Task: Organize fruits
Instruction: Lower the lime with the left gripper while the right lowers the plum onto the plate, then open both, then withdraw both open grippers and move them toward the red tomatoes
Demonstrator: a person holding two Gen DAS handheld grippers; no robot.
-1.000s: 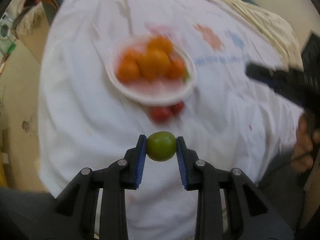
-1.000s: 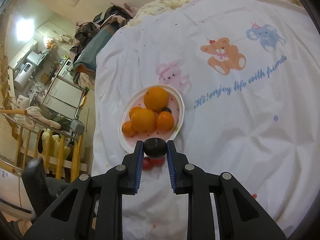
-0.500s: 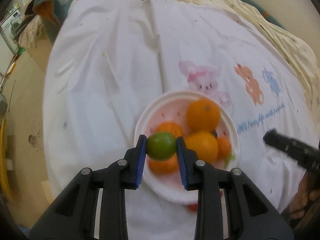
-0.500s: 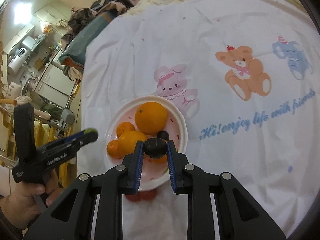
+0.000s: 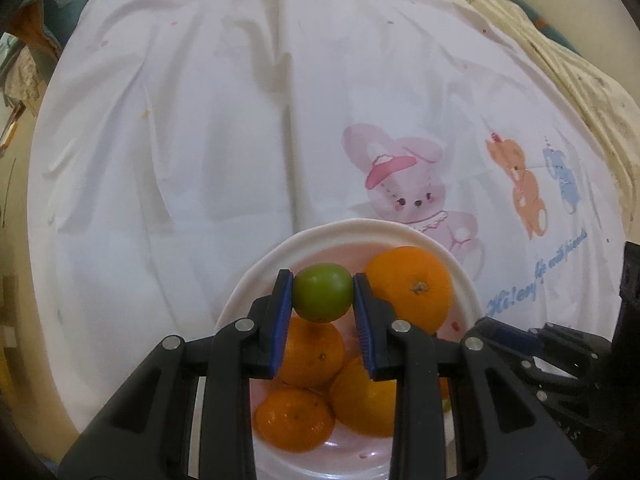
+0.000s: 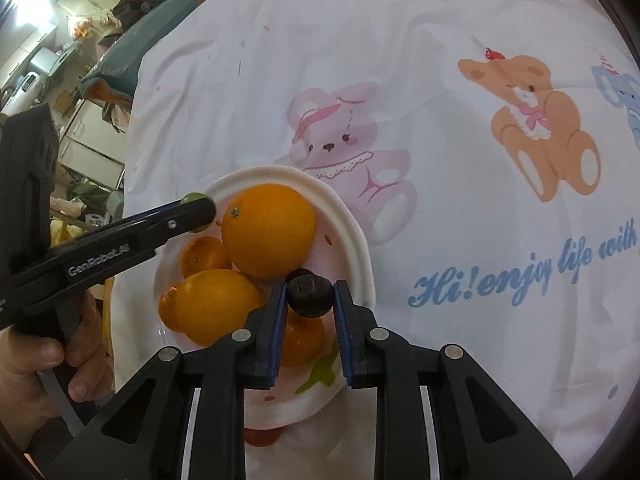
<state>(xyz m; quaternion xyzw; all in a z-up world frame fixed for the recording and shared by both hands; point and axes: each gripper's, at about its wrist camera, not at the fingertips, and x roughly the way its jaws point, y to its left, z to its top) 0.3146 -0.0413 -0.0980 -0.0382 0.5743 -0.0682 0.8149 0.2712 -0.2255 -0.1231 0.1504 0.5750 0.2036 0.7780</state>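
Note:
A white bowl (image 5: 280, 256) (image 6: 352, 224) on the bed sheet holds several oranges, the largest (image 5: 412, 288) (image 6: 268, 230) at its far side. My left gripper (image 5: 322, 300) is shut on a green fruit (image 5: 322, 298) and holds it over the bowl's left part; it shows from the side in the right wrist view (image 6: 198, 210). My right gripper (image 6: 310, 300) is shut on a dark round fruit (image 6: 310, 294) over the bowl's near right part. A second dark fruit (image 6: 300, 273) lies just behind it in the bowl.
The white sheet (image 5: 200, 120) with a pink bunny print (image 6: 336, 136) and bear print (image 6: 536, 120) covers the bed. A red fruit (image 6: 262, 437) lies on the sheet by the bowl's near rim. Cluttered room and furniture (image 6: 60, 80) lie beyond the left edge.
Both grippers have moved forward, from short of the bowl to over it, each still holding its fruit. The left gripper now hangs over the oranges.

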